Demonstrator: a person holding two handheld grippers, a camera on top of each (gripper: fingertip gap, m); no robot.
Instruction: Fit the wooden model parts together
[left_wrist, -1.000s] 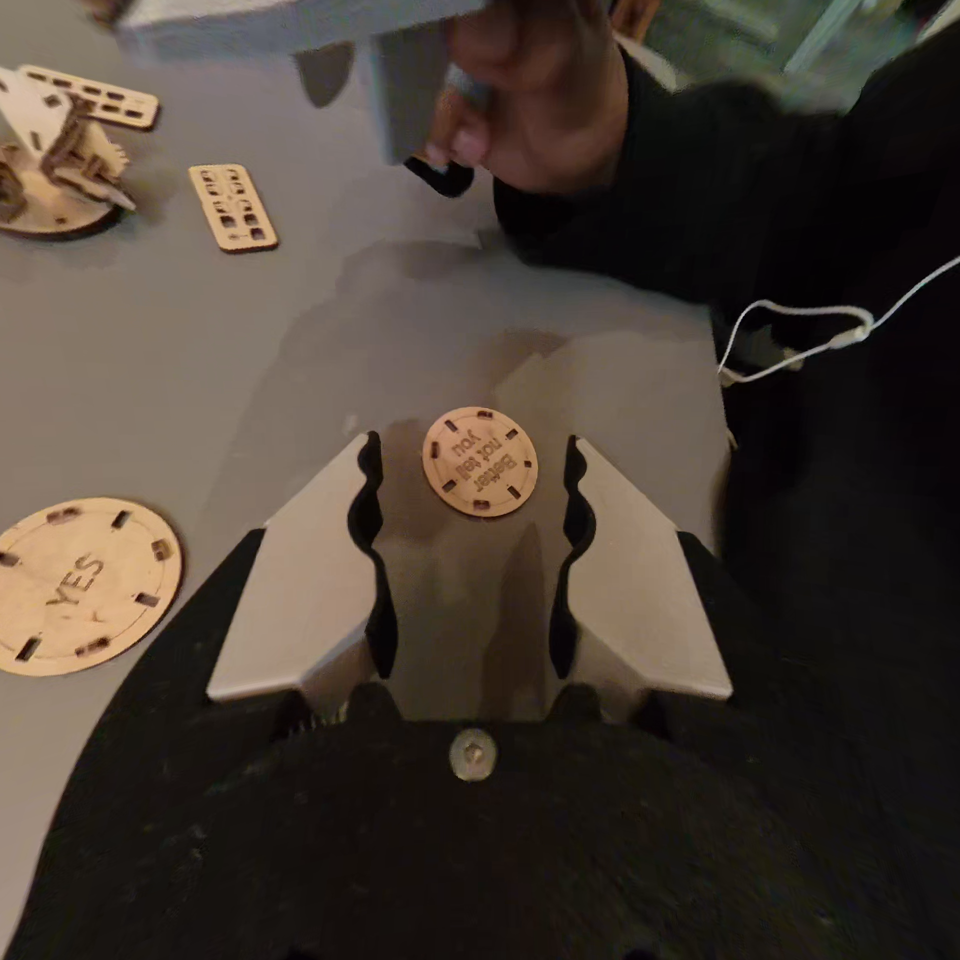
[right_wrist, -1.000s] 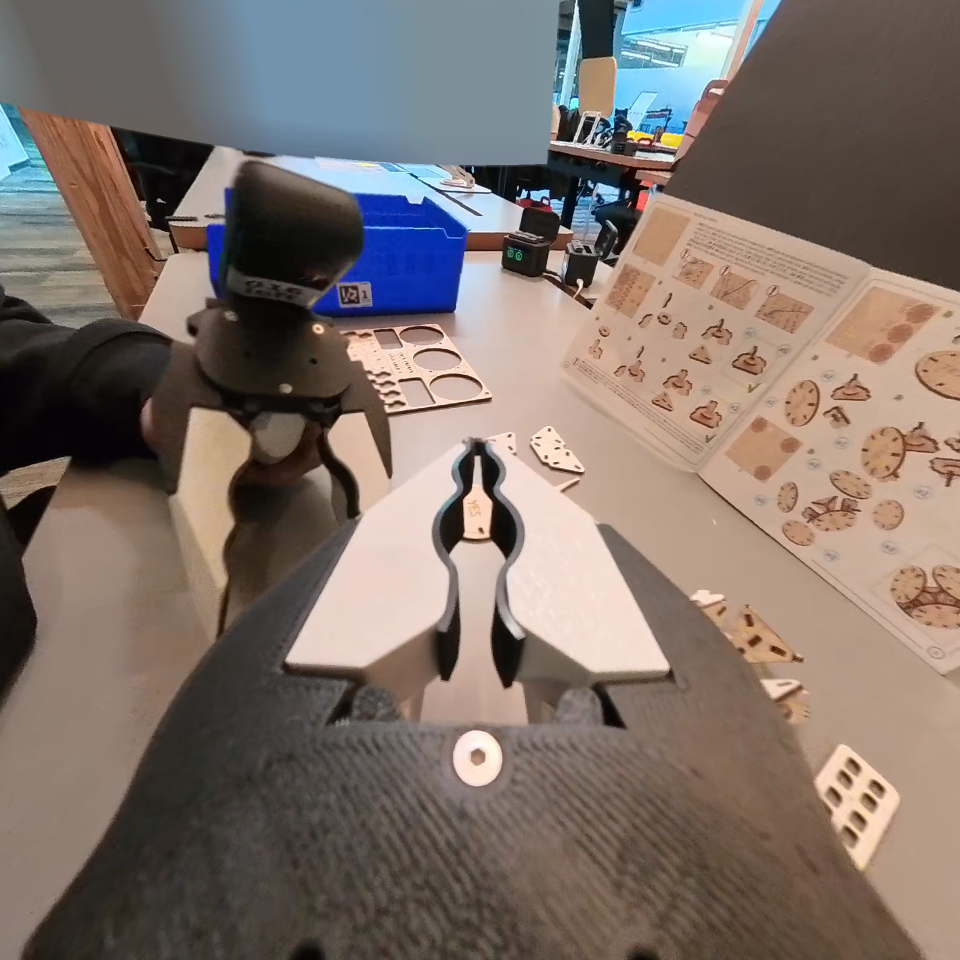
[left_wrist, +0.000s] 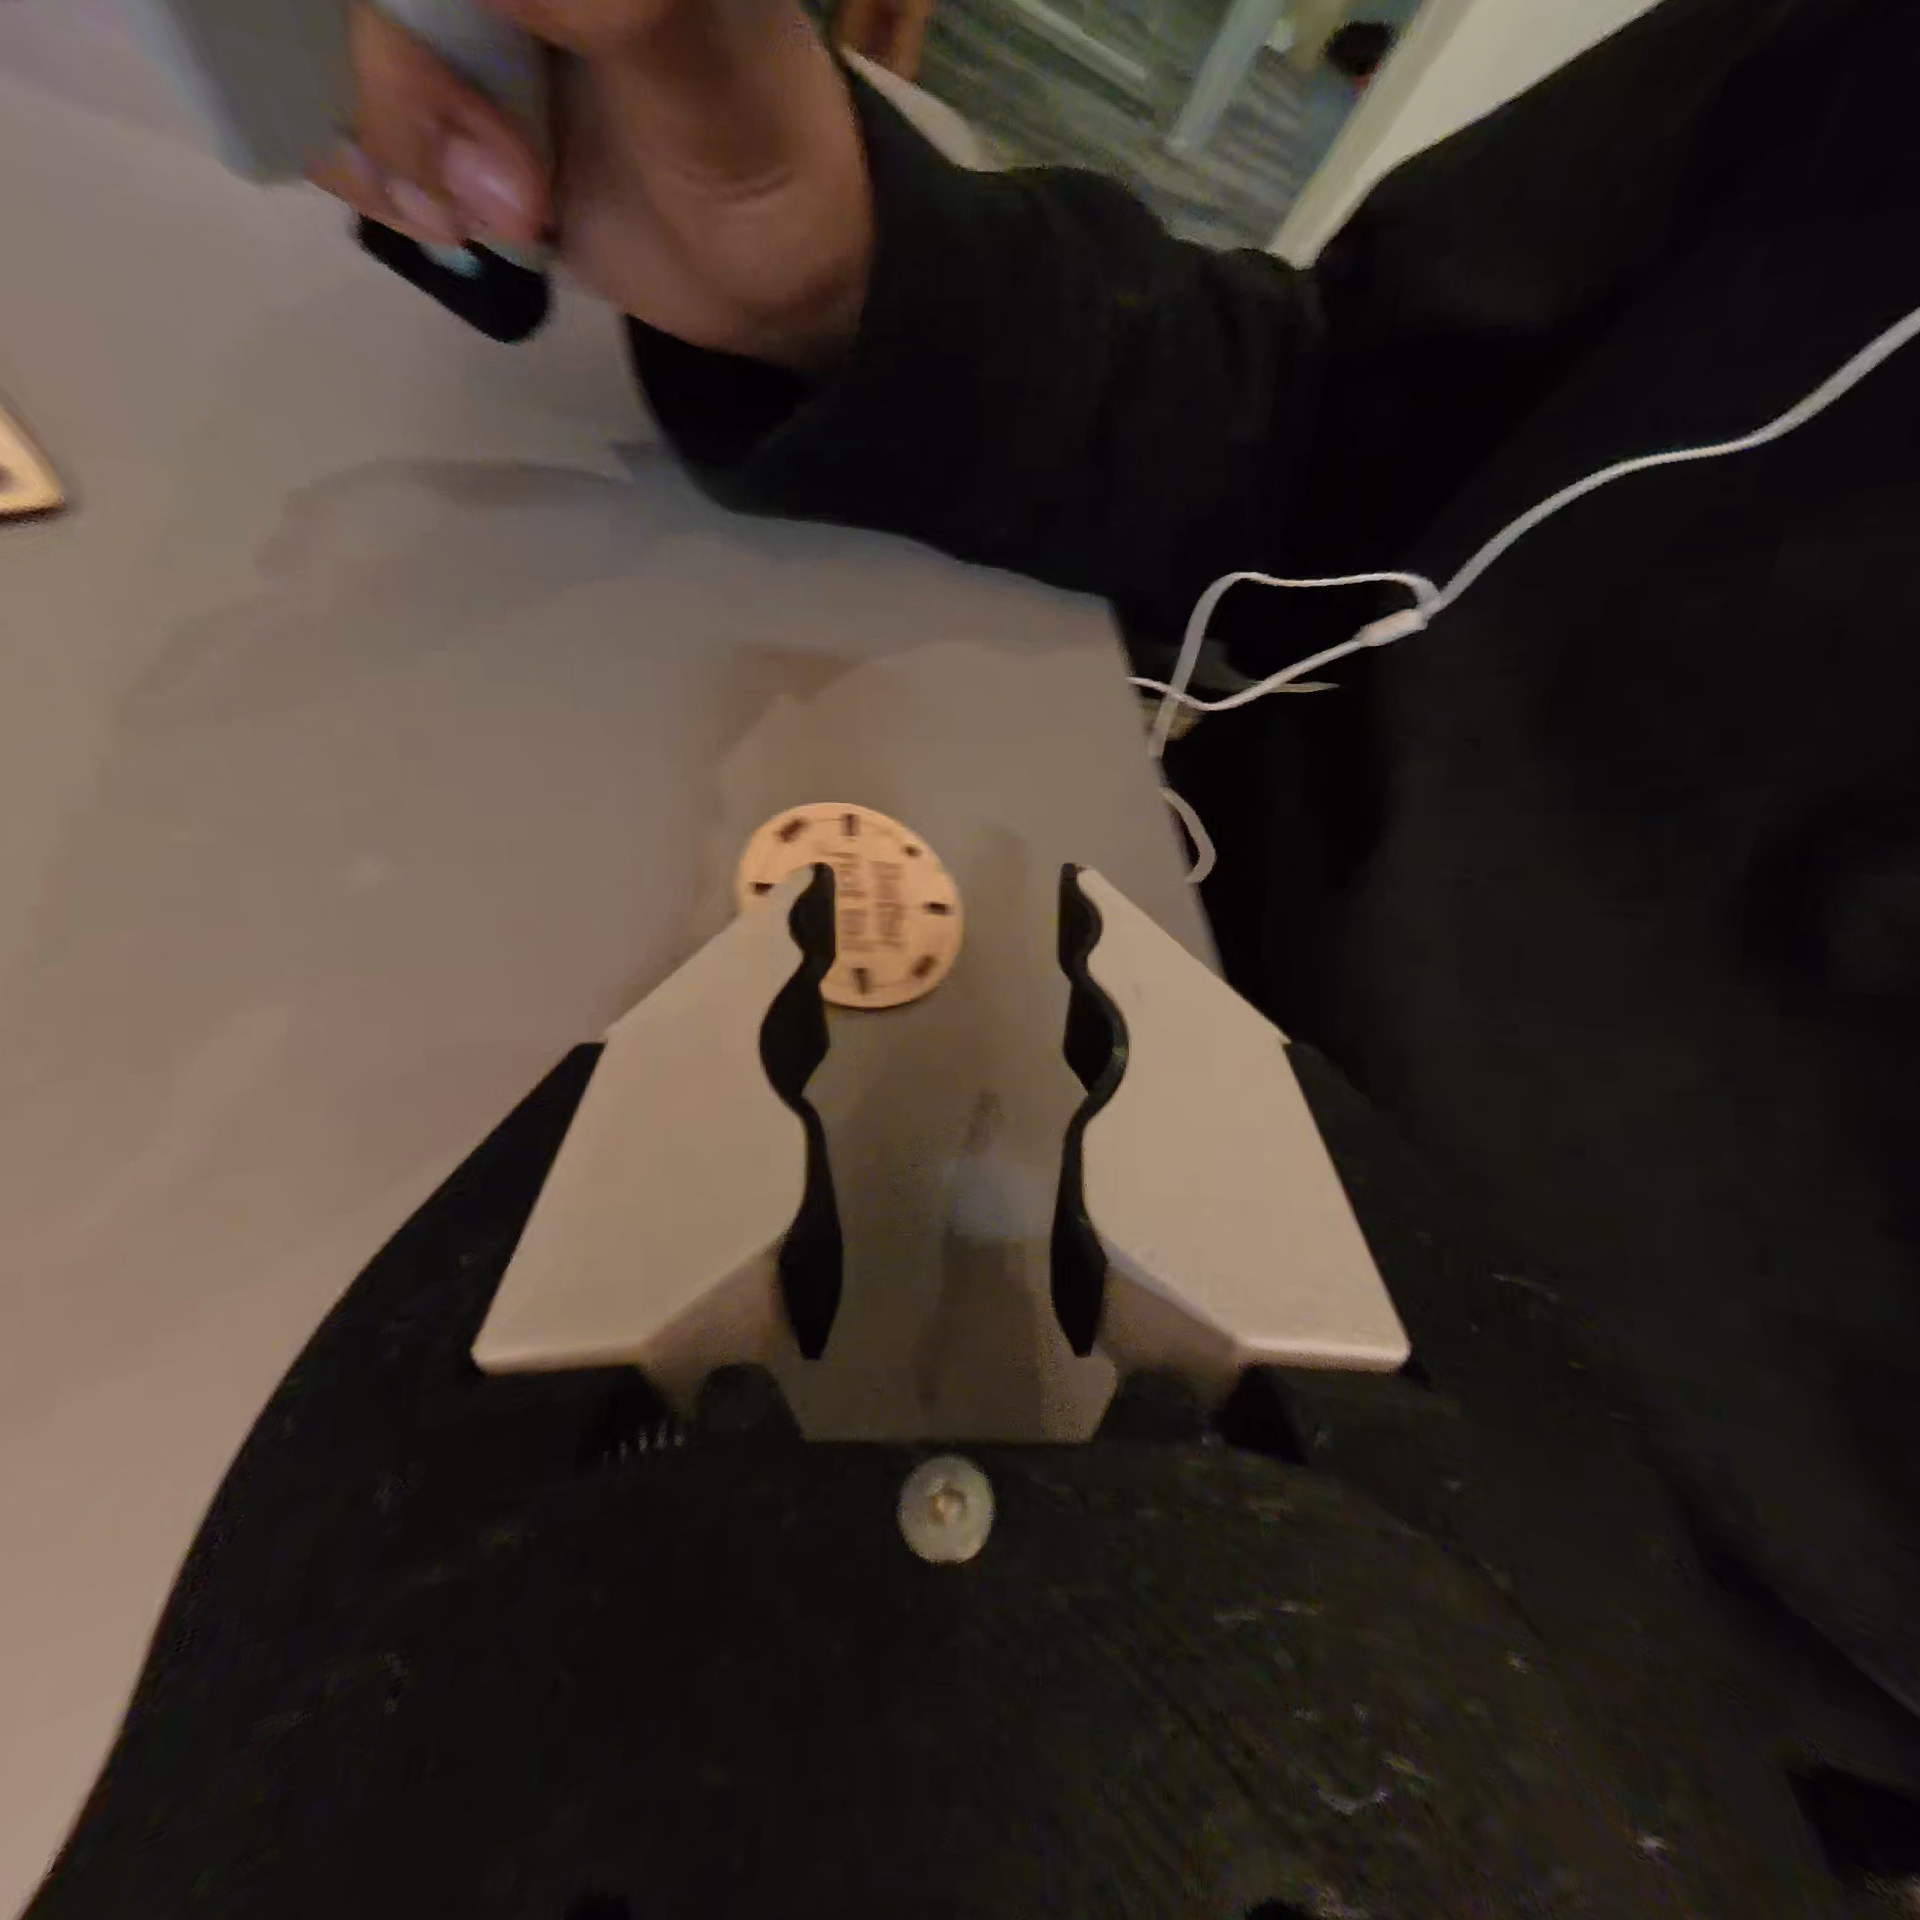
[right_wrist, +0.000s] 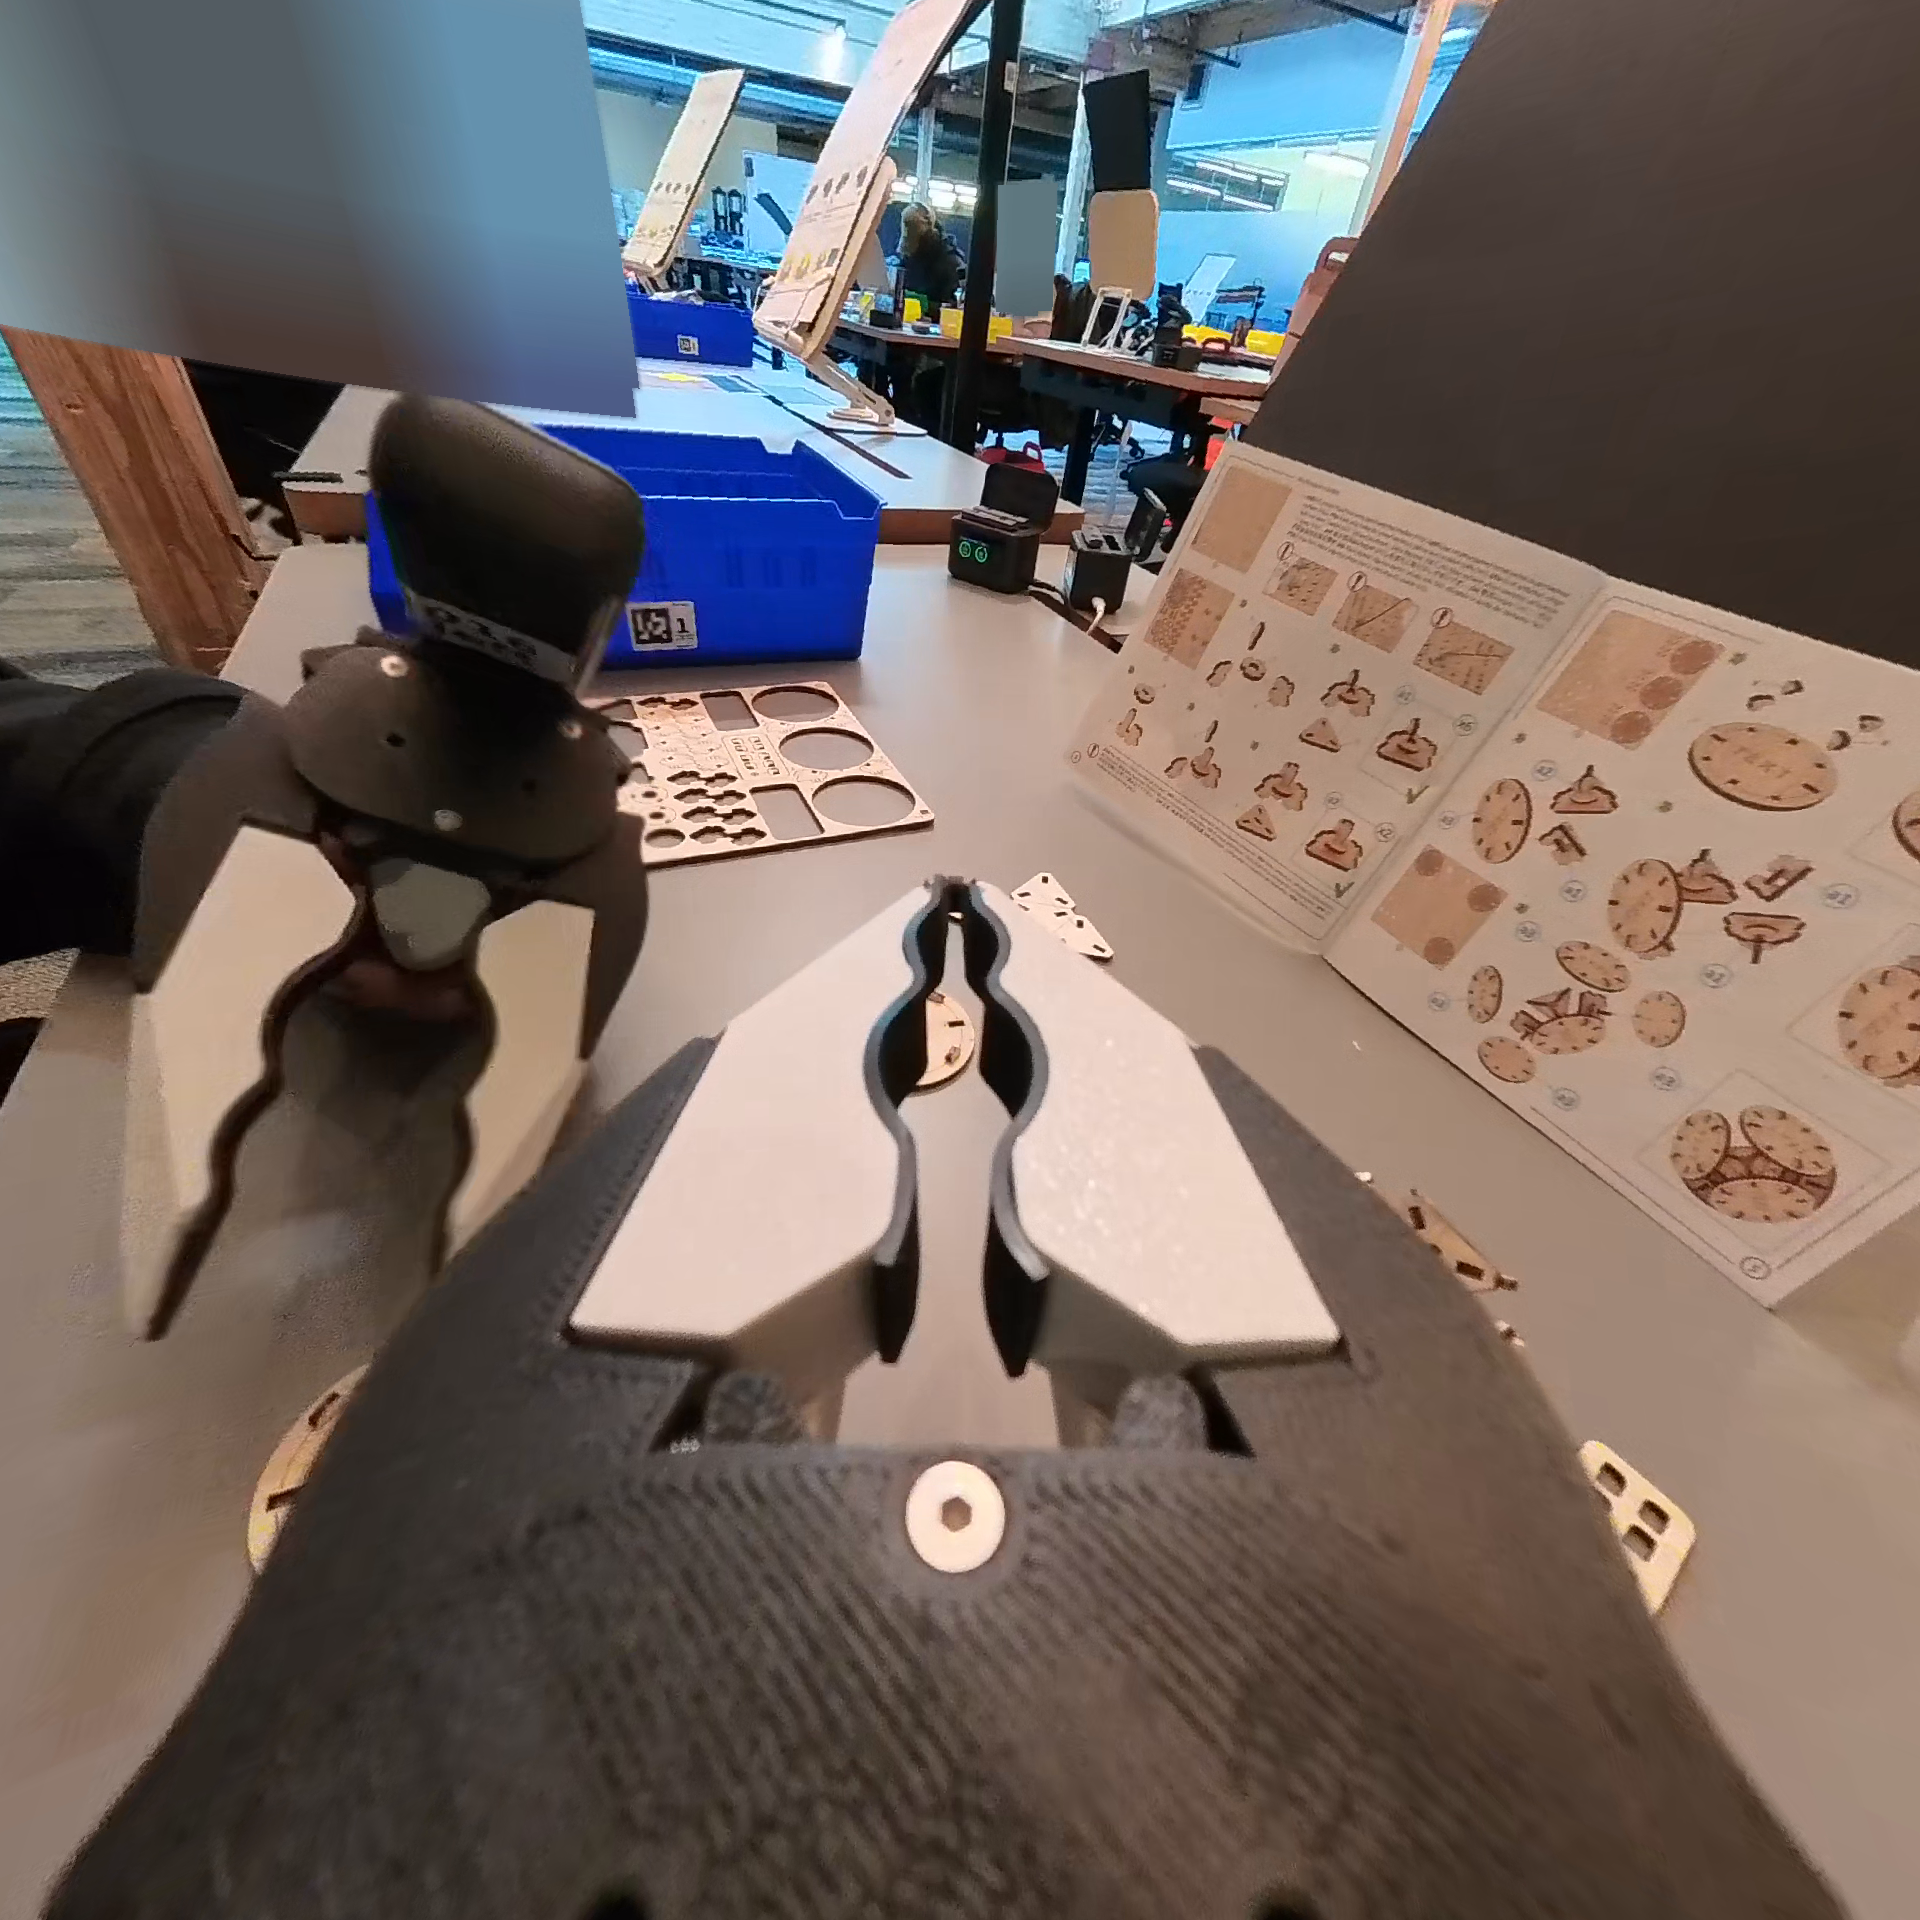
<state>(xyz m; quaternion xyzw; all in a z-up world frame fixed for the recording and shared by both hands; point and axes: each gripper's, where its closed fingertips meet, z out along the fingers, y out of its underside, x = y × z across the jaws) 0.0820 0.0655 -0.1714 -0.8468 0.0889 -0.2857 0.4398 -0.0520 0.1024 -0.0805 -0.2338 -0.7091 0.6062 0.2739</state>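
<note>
The left gripper (left_wrist: 940, 883) hovers over a grey table (left_wrist: 364, 831), jaws partly open with nothing between them. Its left fingertip (left_wrist: 816, 894) overlaps a small wooden disc (left_wrist: 883, 925) lying flat near the table's edge; whether it touches the disc cannot be told. Behind it, a hand (left_wrist: 665, 177) in a black sleeve (left_wrist: 1091, 395) grips the other tool's handle.

The right gripper (right_wrist: 951, 888) is closed at the tips, and whether anything thin is pinched there cannot be told. Through the gap lower in its jaws, a wooden disc (right_wrist: 948, 1039) shows on the table below. The left gripper (right_wrist: 301, 1257) hangs tilted just beside it. Beyond lie a punched-out wooden sheet (right_wrist: 769, 769), a blue bin (right_wrist: 727, 551), triangular pieces (right_wrist: 1065, 914) and an open instruction booklet (right_wrist: 1507, 831).
</note>
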